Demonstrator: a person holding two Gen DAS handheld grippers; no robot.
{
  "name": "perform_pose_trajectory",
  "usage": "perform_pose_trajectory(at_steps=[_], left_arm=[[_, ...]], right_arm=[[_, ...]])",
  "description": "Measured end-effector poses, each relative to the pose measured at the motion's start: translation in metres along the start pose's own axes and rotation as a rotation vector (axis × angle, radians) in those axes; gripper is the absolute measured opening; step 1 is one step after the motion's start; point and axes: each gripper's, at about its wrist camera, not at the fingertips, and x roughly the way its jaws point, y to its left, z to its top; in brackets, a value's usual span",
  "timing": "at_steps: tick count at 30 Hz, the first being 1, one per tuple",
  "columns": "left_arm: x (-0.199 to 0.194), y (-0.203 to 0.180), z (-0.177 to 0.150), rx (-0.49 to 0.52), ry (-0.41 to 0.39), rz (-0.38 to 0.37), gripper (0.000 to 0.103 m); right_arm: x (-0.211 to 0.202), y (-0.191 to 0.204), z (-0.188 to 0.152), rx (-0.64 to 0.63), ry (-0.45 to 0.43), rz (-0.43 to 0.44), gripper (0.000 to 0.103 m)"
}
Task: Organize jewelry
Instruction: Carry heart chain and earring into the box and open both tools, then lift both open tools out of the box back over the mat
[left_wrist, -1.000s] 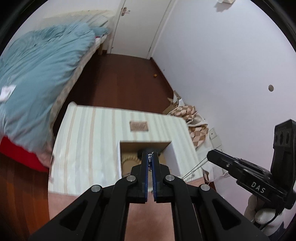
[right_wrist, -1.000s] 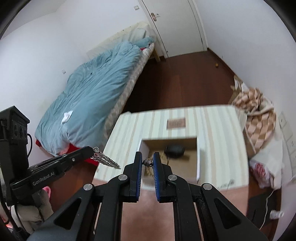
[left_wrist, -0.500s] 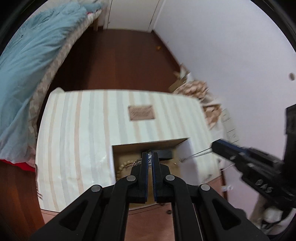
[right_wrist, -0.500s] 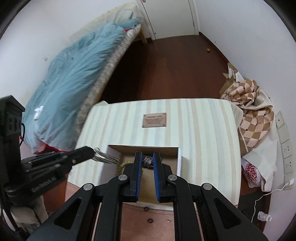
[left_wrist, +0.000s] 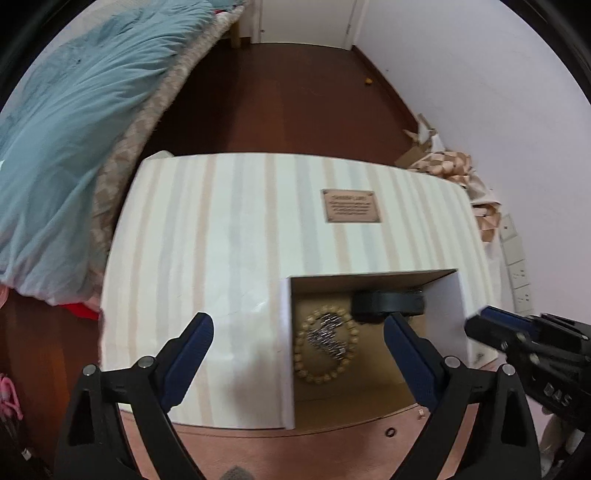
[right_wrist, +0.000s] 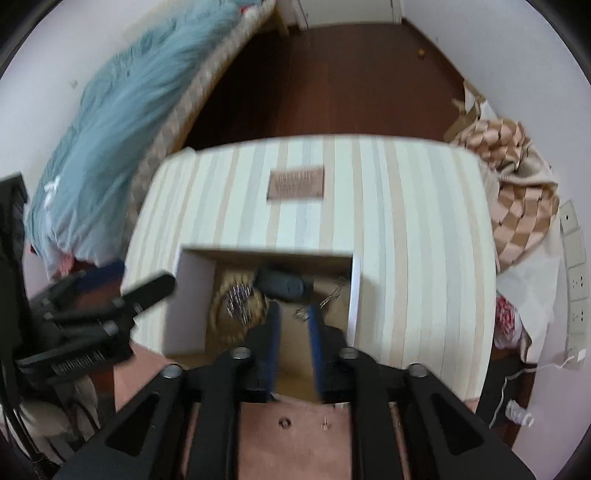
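An open cardboard box (left_wrist: 445, 295) sits at the near edge of a striped table (left_wrist: 229, 229). Inside lie a beaded bracelet (left_wrist: 325, 373), a silver chain (left_wrist: 328, 334) coiled within it, and a black item (left_wrist: 388, 301). My left gripper (left_wrist: 297, 332) is open wide above the box and empty. My right gripper (right_wrist: 293, 314) hovers over the box (right_wrist: 192, 291) with its jaws slightly apart; a small silver piece (right_wrist: 301, 314) lies just beyond its tips. The view is blurred. The chain (right_wrist: 238, 295) and black item (right_wrist: 284, 284) show there too.
A brown plaque (left_wrist: 351, 206) lies on the table behind the box. A bed with a blue duvet (left_wrist: 74, 110) stands left. A checkered bag (right_wrist: 517, 206) and wall sockets (right_wrist: 576, 258) are at the right. Dark wood floor lies beyond.
My left gripper has opened wide and let the silver chain drop into the box. My right gripper has lowered toward the box and its jaws have parted a little.
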Motion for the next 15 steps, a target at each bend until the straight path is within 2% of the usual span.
perform_pose_trajectory(at_steps=[1, 2, 6, 8, 10, 13, 15], left_arm=[[0.001, 0.002, -0.003, -0.002, -0.001, 0.017, 0.094], [0.001, 0.004, -0.006, -0.004, -0.003, 0.04, 0.095], [-0.004, 0.007, -0.021, -0.001, -0.032, 0.096, 0.099], [-0.009, 0.007, -0.028, -0.001, -0.058, 0.111, 0.103], [-0.013, 0.007, -0.035, 0.002, -0.086, 0.137, 0.103], [-0.017, 0.006, -0.044, 0.0, -0.101, 0.155, 0.103], [-0.019, 0.005, -0.05, -0.005, -0.107, 0.163, 0.103]], right_arm=[[0.0, -0.002, -0.004, 0.009, 0.0, 0.003, 0.061], [-0.001, -0.003, -0.006, 0.015, -0.004, -0.003, 0.066], [-0.011, -0.004, -0.021, 0.019, -0.05, -0.071, 0.067], [-0.015, -0.003, -0.028, 0.014, -0.066, -0.11, 0.073], [-0.016, -0.002, -0.034, 0.006, -0.076, -0.174, 0.094], [-0.015, 0.001, -0.044, -0.003, -0.088, -0.249, 0.097], [-0.013, 0.001, -0.049, 0.003, -0.085, -0.26, 0.098]])
